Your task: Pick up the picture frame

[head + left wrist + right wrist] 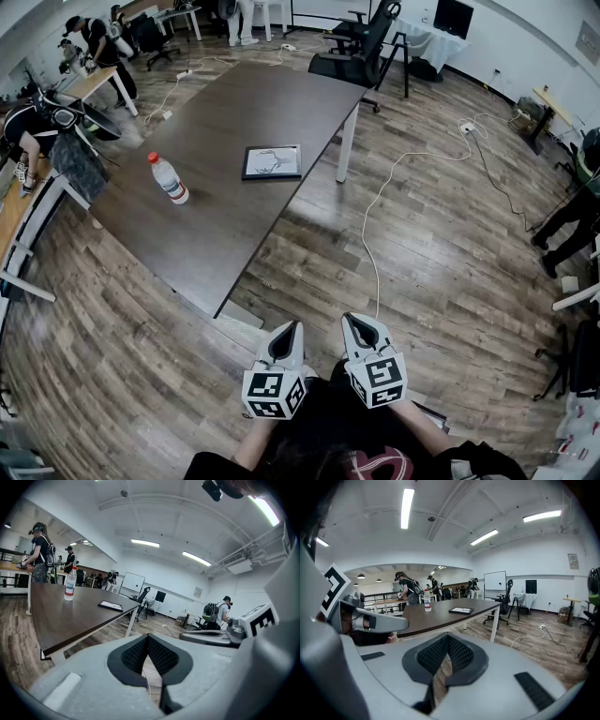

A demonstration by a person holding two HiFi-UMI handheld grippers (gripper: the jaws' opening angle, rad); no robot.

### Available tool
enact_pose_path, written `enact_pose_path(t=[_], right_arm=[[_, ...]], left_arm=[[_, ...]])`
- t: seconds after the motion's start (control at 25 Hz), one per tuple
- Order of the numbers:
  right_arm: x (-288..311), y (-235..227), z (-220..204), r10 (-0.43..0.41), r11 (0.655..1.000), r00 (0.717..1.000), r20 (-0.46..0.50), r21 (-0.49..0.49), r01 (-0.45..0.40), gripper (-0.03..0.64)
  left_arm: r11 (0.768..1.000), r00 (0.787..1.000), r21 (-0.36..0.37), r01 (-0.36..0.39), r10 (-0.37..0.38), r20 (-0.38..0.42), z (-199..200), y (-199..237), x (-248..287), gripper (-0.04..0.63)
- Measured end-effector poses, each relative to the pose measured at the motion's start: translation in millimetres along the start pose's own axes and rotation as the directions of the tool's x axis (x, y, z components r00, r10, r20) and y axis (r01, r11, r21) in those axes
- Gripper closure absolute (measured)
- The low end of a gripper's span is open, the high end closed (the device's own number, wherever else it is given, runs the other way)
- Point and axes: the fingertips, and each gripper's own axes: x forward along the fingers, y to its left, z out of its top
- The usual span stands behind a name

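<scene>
A black picture frame (272,161) with a pale print lies flat on the dark brown table (216,244), near its right edge. It also shows small in the left gripper view (111,605) and the right gripper view (461,610). My left gripper (292,325) and right gripper (349,319) hang side by side over the wooden floor, well short of the table's near corner. Both are shut with nothing between their jaws. Each points toward the table and slightly down.
A plastic water bottle (169,179) with a red cap stands on the table left of the frame. A white cable (375,216) runs along the floor to the right of the table. Black office chairs (361,47) stand at the far end. People work at desks on the left.
</scene>
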Motion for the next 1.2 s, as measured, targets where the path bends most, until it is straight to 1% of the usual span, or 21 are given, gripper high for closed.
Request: enact_pose_path(t=[0.12,0.2,0.44,0.68,0.76,0.8,0.92,0.96,1.0,1.08,1.2], right_arm=[[0.0,4.3,0.1,0.003,0.998,1.0,-0.003,-0.06,-0.004,0.612],[2.6,4.3,0.3,0.003,0.998,1.0,-0.003,-0.066,-0.004,0.614],[12.8,-18.0,8.4,-0.017,1.0,0.999,0.037,0.021,0.016,0.611],[52.6,-62.5,15.0,0.001,0.996,1.0,0.025,0.092,-0.003,0.611],[70.4,-77.8,21.7,0.007,0.996,0.999,0.034,0.087,-0.01,0.611],[80.8,-84.8,24.9,0.013,0.998,0.999,0.034,0.068,-0.016,0.611],[114.0,-102.8,34.8,0.041,0.998,0.999,0.027,-0.045,-0.04,0.611],[125.2,-107.8,38.7,0.059,0.996,0.998,0.025,-0.063,-0.057,0.611],[135.9,-112.5,42.5,0.082,0.995,0.996,0.022,-0.059,-0.08,0.612],[156.0,-124.5,50.7,0.126,0.992,0.992,0.016,-0.019,-0.125,0.611],[182.0,-149.0,64.6,0.162,0.987,0.987,0.014,-0.001,-0.162,0.611]], left_arm=[[1.0,1.0,0.002,0.005,-0.005,0.003,3.9,1.2,-0.7,0.586],[1.0,1.0,0.0,-0.001,0.001,0.003,6.1,4.8,1.7,0.586],[1.0,1.0,0.003,-0.009,0.009,0.009,8.2,7.0,18.0,0.586],[0.999,0.999,-0.005,-0.045,0.045,0.001,19.1,14.1,59.7,0.586],[0.998,0.998,-0.013,-0.06,0.06,0.0,26.9,20.0,76.1,0.586],[0.998,0.998,-0.021,-0.067,0.067,-0.001,31.1,23.8,85.4,0.586],[0.995,0.996,-0.04,-0.092,0.092,-0.002,43.5,33.8,114.8,0.586],[0.994,0.994,-0.043,-0.105,0.105,-0.003,47.0,37.2,124.6,0.586],[0.992,0.993,-0.047,-0.12,0.12,-0.006,49.8,40.4,133.9,0.586],[0.987,0.989,-0.064,-0.149,0.149,-0.01,56.6,45.5,152.0,0.586],[0.978,0.984,-0.103,-0.179,0.18,-0.002,71.7,50.0,178.6,0.586]])
